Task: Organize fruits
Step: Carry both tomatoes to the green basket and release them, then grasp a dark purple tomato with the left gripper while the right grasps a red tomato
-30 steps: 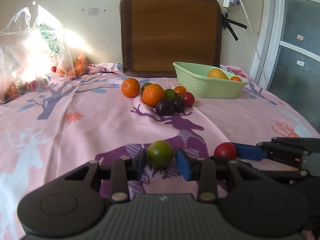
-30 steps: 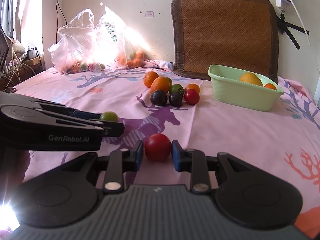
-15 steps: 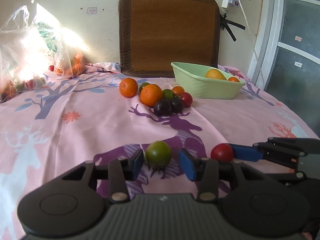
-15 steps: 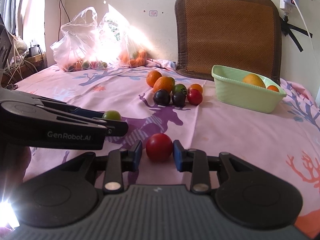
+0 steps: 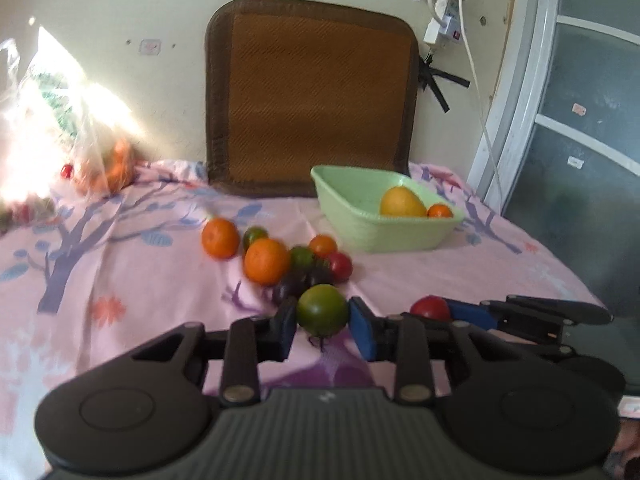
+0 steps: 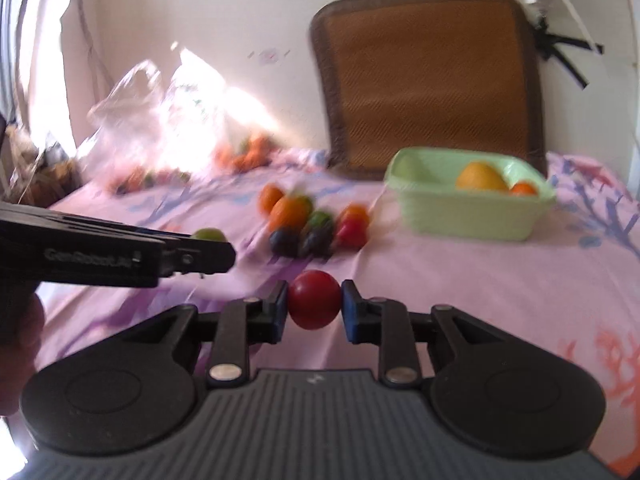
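My left gripper [image 5: 323, 321] grips a green tomato [image 5: 322, 310] between its blue pads, its jaws closing, and holds it clear of the pink cloth. The right gripper [image 6: 315, 307] has a red tomato [image 6: 315, 300] pinched the same way, jaws closing, just above the cloth. In the left wrist view the red tomato [image 5: 430, 308] shows to the right in the other gripper's tips. In the right wrist view the green tomato [image 6: 208, 235] peeps over the left gripper at the left. A light green bowl [image 5: 352, 200] with a yellow fruit and a small orange one stands ahead to the right.
Loose oranges, dark plums and tomatoes [image 5: 280, 260] lie clustered in the middle of the cloth, left of the bowl [image 6: 460, 216]. Plastic bags of fruit [image 5: 100, 160] sit at the back left. A brown woven cushion [image 5: 312, 96] leans on the wall. A door frame [image 5: 520, 120] stands at the right.
Both grippers have shut on their tomatoes and lifted them off the cloth. Both have also moved forward, toward the fruit pile and the bowl.
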Motion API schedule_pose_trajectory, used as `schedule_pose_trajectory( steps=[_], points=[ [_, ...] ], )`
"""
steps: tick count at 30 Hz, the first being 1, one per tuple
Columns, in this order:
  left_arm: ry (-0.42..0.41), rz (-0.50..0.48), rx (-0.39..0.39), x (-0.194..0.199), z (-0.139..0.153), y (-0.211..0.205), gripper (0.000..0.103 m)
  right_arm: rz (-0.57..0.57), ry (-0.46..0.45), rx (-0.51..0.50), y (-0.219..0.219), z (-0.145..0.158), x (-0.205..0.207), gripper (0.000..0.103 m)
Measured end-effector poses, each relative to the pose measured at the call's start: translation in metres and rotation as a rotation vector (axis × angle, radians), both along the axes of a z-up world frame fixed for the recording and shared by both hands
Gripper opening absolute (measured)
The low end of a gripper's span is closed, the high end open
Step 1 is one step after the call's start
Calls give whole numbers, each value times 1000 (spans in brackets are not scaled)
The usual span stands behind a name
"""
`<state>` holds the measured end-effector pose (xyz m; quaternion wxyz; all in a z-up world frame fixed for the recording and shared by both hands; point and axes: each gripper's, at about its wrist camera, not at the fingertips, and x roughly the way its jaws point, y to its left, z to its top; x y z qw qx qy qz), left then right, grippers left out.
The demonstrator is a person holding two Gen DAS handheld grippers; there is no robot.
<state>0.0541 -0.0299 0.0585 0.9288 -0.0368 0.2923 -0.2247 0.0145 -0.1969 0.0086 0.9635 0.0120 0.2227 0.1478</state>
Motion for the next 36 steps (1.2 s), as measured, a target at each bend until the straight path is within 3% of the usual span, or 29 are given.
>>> schedule_pose_trajectory(
  steps=[4, 8, 15, 17, 19, 23, 28, 30, 33, 36],
  points=[
    [29, -68, -76, 65, 26, -28, 29, -99, -87, 14, -30, 21, 42, 31],
    [137, -108, -145, 139, 25, -57, 29, -137, -82, 8, -49, 24, 87, 31],
    [220, -103, -91, 196, -5, -97, 30, -130, -73, -52, -54, 11, 110, 32],
    [238, -102, -85, 199, -13, -100, 32, -134, -67, -45, -55, 7, 111, 32],
    [237, -106, -84, 198, -14, -99, 41, -137, -64, -29, -58, 6, 111, 32],
    [185, -102, -93, 186, 4, -86, 47, -149, -91, -9, -61, 10, 109, 37],
    [69, -65, -199, 145, 43, -21, 47, -159, -138, 70, -62, 28, 85, 37],
    [22, -17, -208, 122, 48, 10, 47, -152, -152, 122, -63, 34, 68, 37],
    [-8, 69, -154, 85, 38, 44, 47, -129, -128, 190, -59, 31, 42, 37],
    [26, 117, -101, 58, 11, 62, 47, -92, -42, 199, -42, 15, 27, 37]
  ],
)
